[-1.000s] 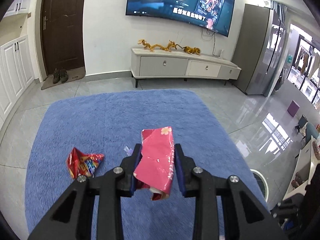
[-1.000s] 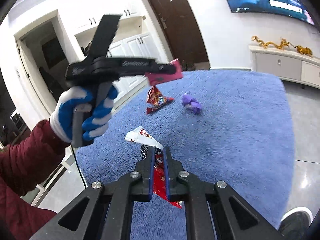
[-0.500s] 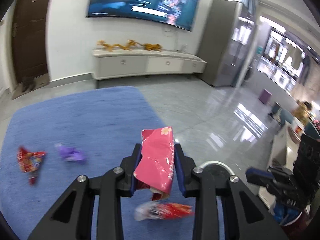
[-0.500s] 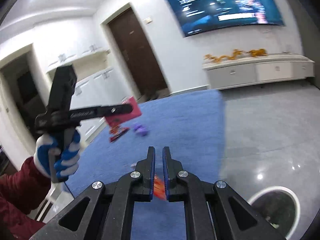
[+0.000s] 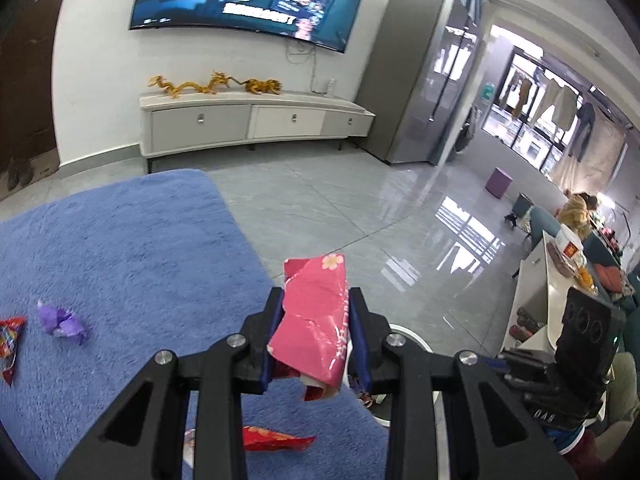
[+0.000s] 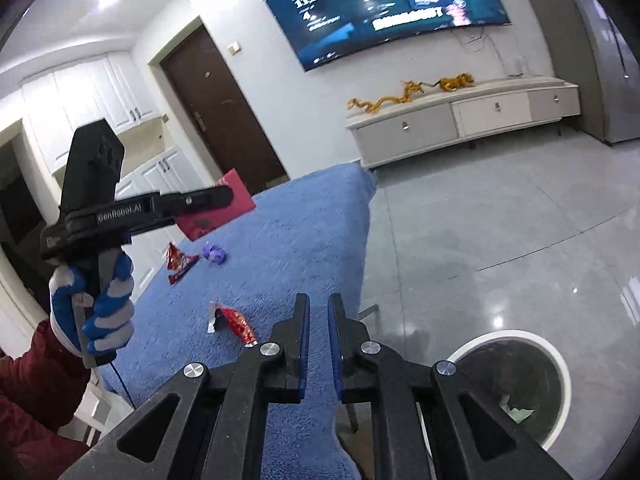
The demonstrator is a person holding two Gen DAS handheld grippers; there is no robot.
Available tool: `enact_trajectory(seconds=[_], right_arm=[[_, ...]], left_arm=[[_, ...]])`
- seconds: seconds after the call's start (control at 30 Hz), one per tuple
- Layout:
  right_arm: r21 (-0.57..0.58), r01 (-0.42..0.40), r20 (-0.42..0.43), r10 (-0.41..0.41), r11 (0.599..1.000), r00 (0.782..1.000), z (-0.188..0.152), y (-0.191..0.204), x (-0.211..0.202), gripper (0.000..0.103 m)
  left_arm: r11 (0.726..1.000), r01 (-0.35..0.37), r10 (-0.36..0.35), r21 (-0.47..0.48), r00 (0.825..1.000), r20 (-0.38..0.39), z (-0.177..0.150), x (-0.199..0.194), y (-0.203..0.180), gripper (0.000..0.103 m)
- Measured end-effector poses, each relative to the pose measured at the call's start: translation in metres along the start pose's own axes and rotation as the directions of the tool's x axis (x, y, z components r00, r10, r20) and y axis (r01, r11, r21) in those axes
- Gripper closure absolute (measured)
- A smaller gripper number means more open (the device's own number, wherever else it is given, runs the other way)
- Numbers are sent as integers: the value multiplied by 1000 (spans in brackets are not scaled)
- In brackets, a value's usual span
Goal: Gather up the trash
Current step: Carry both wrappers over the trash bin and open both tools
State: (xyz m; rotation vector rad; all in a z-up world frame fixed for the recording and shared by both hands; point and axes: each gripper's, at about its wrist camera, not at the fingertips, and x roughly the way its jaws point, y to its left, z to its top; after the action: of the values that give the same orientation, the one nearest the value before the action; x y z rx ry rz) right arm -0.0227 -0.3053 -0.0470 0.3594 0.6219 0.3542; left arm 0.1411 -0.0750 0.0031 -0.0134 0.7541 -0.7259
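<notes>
My left gripper [image 5: 314, 296] is shut on a crumpled pink packet [image 5: 316, 328], held above the near right edge of the blue shaggy cover [image 5: 120, 260]. In the right wrist view that gripper [image 6: 224, 196] and its pink packet [image 6: 228, 210] hang at the left, in a gloved hand. My right gripper [image 6: 318, 304] has its jaws opening, a narrow gap with nothing between them. A red wrapper [image 6: 234, 322] lies on the cover just left of its fingers. Farther off lie a purple wrapper [image 6: 214, 254] and a red multicoloured wrapper [image 6: 180, 262]. A white-rimmed round bin [image 6: 516, 392] stands on the floor at lower right.
Grey glossy floor tiles [image 6: 500, 240] spread to the right of the cover. A white TV cabinet [image 5: 256, 120] stands against the far wall under a wall screen, with a tall grey fridge [image 5: 424, 80] beside it. A dark door [image 6: 224, 120] is at the back left.
Both grippers swung right toward the cover's edge and the bin. The red wrapper left my right gripper's jaws and now lies on the cover. The pink packet stays gripped.
</notes>
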Motion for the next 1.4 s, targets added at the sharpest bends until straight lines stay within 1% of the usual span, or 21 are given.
enact_trajectory(seconds=[0.03, 0.1, 0.17, 0.27, 0.37, 0.5, 0.63, 0.67, 0.7, 0.77, 0.8, 0.87, 1.0, 1.17, 1.3, 1.4], right_arm=[[-6, -12, -11, 12, 1000, 1000, -2, 1, 3, 88], [-21, -47, -42, 46, 999, 998, -4, 11, 17, 70], [-39, -81, -75, 78, 996, 994, -8, 20, 32, 64], [-71, -126, -136, 116, 990, 984, -13, 37, 59, 64], [-101, -158, -205, 135, 982, 969, -19, 54, 88, 64], [-134, -157, -280, 115, 978, 953, -25, 72, 122, 64], [-144, -140, -318, 88, 980, 944, -27, 79, 143, 64], [-145, -136, -322, 83, 980, 943, -26, 80, 147, 70], [-148, -134, -325, 80, 980, 942, -25, 80, 151, 79], [-160, -130, -324, 72, 978, 943, -25, 82, 152, 85], [-166, -131, -321, 72, 977, 944, -25, 83, 152, 93], [-173, -130, -312, 71, 976, 947, -26, 85, 150, 93], [-151, -129, -278, 83, 980, 957, -23, 82, 137, 93], [-110, -104, -208, 80, 988, 975, -18, 69, 111, 93], [-43, -52, -143, 46, 998, 989, -15, 43, 84, 93], [21, 8, -99, -6, 1000, 995, -17, 13, 64, 93]], left_arm=[[1000, -11, 11, -15, 1000, 2, -1, -3, 7, 74], [999, -26, 26, -36, 1000, 3, -4, -8, 20, 74], [997, -42, 43, -57, 999, 5, -10, -15, 35, 74], [994, -63, 64, -85, 998, 8, -19, -25, 54, 74], [991, -75, 77, -107, 997, 13, -27, -32, 72, 74], [986, -79, 83, -145, 996, 18, -37, -40, 92, 74], [980, -86, 90, -181, 996, 18, -46, -46, 112, 74], [979, -88, 92, -186, 996, 17, -48, -48, 115, 74], [976, -91, 96, -196, 995, 16, -51, -49, 120, 74], [973, -95, 100, -209, 995, 14, -56, -53, 125, 74], [972, -98, 103, -213, 995, 14, -58, -54, 126, 74], [970, -103, 108, -219, 994, 15, -62, -57, 128, 74], [970, -105, 111, -220, 994, 18, -66, -63, 122, 74], [978, -88, 94, -188, 995, 23, -62, -64, 100, 74], [987, -56, 58, -150, 998, 8, -55, -54, 73, 74], [995, -20, 18, -101, 1000, -21, -52, -37, 46, 74]])
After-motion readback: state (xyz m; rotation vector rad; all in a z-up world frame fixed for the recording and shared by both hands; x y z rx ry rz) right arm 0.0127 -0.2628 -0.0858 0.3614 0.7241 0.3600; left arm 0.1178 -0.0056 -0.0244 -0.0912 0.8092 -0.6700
